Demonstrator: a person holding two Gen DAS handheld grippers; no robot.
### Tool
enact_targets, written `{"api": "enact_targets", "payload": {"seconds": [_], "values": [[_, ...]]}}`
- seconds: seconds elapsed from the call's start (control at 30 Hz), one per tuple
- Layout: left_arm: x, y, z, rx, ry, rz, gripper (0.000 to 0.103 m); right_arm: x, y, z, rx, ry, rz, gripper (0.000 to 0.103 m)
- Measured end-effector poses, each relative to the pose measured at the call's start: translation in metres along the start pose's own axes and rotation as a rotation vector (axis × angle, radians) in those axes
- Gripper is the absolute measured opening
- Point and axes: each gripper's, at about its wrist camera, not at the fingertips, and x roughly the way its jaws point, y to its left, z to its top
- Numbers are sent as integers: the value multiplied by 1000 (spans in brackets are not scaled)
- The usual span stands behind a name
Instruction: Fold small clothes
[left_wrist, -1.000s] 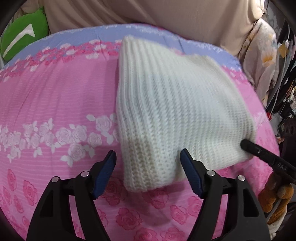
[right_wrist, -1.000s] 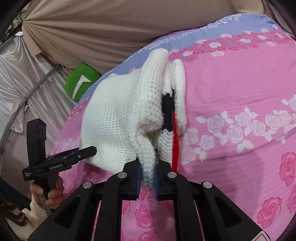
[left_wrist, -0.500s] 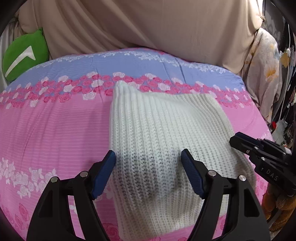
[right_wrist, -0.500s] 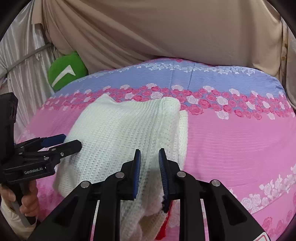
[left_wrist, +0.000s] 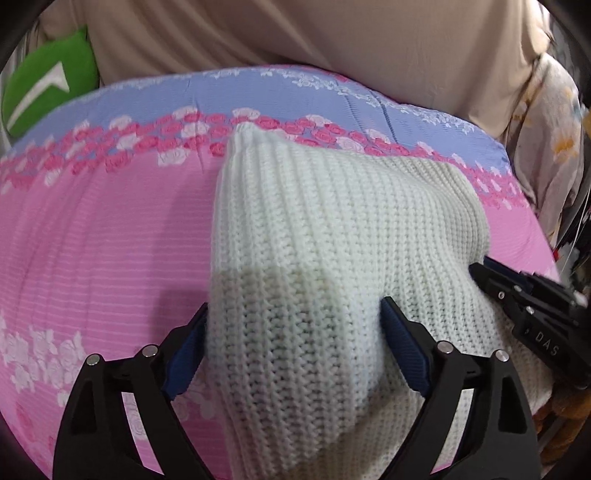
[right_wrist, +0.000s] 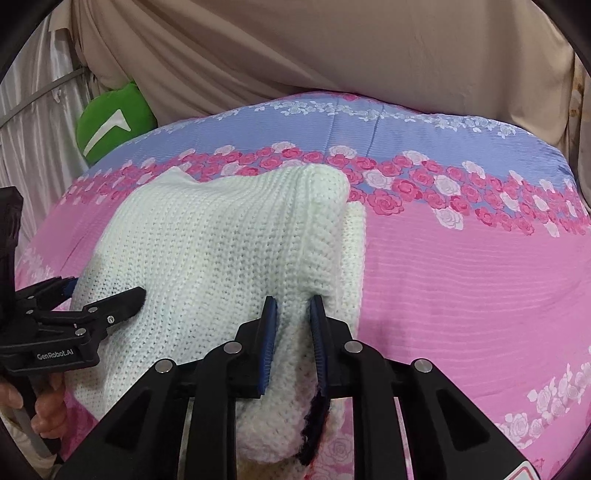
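The left gripper (right_wrist: 107, 306), seen from the right wrist camera, carried the white lettering "GenRobot.AI" on its black body. The right gripper (left_wrist: 491, 280), seen from the left wrist camera, bore the letters "DAS" in white on its black side. A green cushion (right_wrist: 110, 122) showed a white angular mark, not readable as text.

A home bedroom: a rose-patterned pink bedspread (right_wrist: 461, 266), beige curtain (right_wrist: 332, 48) and green cushion (right_wrist: 110, 122).
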Motion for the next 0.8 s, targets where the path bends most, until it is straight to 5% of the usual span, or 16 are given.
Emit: {"api": "enact_targets", "payload": {"seconds": [0.1, 0.2, 0.37, 0.5, 0.6, 0.7, 0.8], "values": [[-16, 5, 3, -39, -5, -30, 86, -22, -15, -5, 114, -50, 102, 21], [-41, 10, 5, -60, -56, -37, 86, -47, -20, -16, 148, -80, 116, 30], [-64, 2, 0, -18, -93, -32, 90, -47, -16, -35, 151, -20, 179, 38], [-58, -8, -8, 10, -60, -42, 90, -50, -13, -35, 134, -43, 177, 9], [-59, -11, -15, 26, -59, -37, 90, -79, -17, -27, 156, -152, 194, 7], [-54, -11, -17, 33, -53, -17, 90, -40, -33, -33, 173, -28, 116, 7], [-46, -6, -15, 15, -35, -5, 90, -35, -48, -40, 255, -24, 202, 9]]}}
